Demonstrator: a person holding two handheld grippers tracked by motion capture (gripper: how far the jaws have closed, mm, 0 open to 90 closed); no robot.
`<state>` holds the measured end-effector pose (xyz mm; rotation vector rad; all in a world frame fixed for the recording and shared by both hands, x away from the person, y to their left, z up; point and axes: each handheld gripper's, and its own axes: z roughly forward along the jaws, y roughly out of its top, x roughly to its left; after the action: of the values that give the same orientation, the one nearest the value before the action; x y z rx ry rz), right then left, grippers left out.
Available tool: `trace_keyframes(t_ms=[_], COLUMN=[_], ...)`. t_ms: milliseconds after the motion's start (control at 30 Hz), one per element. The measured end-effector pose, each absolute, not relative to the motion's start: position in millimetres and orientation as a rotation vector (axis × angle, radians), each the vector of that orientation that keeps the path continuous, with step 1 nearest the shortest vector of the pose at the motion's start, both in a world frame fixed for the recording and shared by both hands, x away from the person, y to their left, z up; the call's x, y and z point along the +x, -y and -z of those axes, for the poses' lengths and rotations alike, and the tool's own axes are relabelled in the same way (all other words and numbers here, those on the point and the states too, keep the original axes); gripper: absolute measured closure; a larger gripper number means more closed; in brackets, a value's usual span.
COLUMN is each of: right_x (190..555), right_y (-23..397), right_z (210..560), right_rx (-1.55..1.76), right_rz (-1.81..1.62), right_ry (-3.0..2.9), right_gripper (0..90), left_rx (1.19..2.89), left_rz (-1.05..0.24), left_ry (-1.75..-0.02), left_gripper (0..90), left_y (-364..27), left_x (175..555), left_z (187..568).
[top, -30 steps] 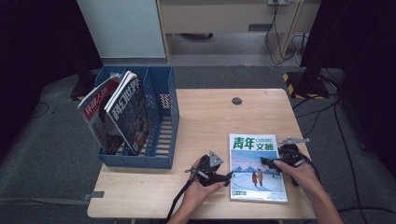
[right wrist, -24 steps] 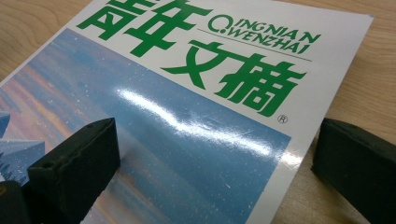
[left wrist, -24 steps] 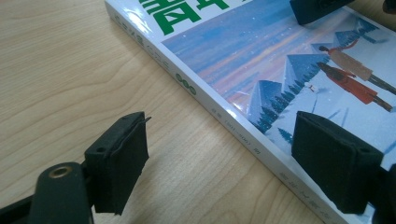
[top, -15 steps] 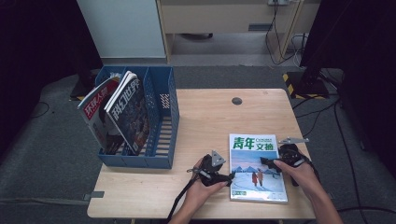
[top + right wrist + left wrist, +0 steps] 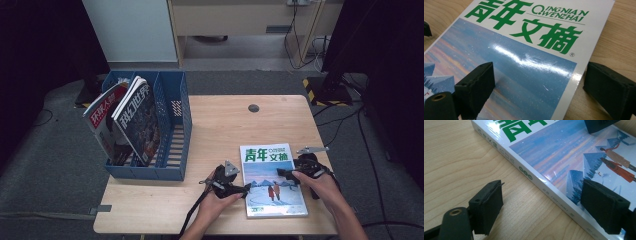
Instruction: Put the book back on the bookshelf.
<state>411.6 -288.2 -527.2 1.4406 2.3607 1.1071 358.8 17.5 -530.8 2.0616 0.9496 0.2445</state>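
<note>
The high view looks down on the whole light wooden desk [image 5: 220, 125]. Both gripper views sit close above the glossy green-titled magazine [image 5: 272, 180], at its opposite side edges.

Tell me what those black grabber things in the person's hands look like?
Each hand holds a black two-jaw gripper. The left gripper has chunky black rubbery pads, a grey three-cornered plate on top and a black cable trailing back. The right gripper has matching blocky pads and a grey plate. No sleeves show on the forearms.
</note>
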Motion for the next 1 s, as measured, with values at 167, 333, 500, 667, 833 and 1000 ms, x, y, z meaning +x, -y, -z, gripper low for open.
trace_keyframes(t_ms=[167, 333, 500, 667, 833, 1000], right_x=[412.1, 414.7, 416.0, 414.7, 410.0, 413.5], right_y=[282.4, 275.0, 278.1, 275.1, 270.4, 261.5], right_z=[525.9, 524.4, 520.6, 508.6, 486.0, 480.9], right_rx=[1.43, 1.412, 1.438, 1.41, 1.333, 1.269], right_rz=[-1.109, -1.112, -1.115, -1.128, -1.233, -1.093], right_ry=[-2.38, -2.417, -2.411, -2.412, -2.444, -2.492], right_gripper=[15.4, 18.8, 29.5, 32.6, 36.2, 33.6], left_rx=[2.073, 2.067, 2.049, 2.053, 2.048, 2.047], left_rz=[-0.214, -0.219, -0.183, -0.181, -0.182, -0.186], left_ry=[-0.956, -0.961, -0.974, -0.971, -0.973, -0.975], left_gripper=[17.8, 17.8, 17.9, 17.9, 17.8, 17.8], left_y=[-21.4, -23.8, -24.3, -24.7, -24.5, -24.4], left_x=[359.9, 361.6, 364.4, 364.7, 364.3, 364.0], left_z=[530.3, 531.1, 533.2, 533.3, 533.6, 533.5])
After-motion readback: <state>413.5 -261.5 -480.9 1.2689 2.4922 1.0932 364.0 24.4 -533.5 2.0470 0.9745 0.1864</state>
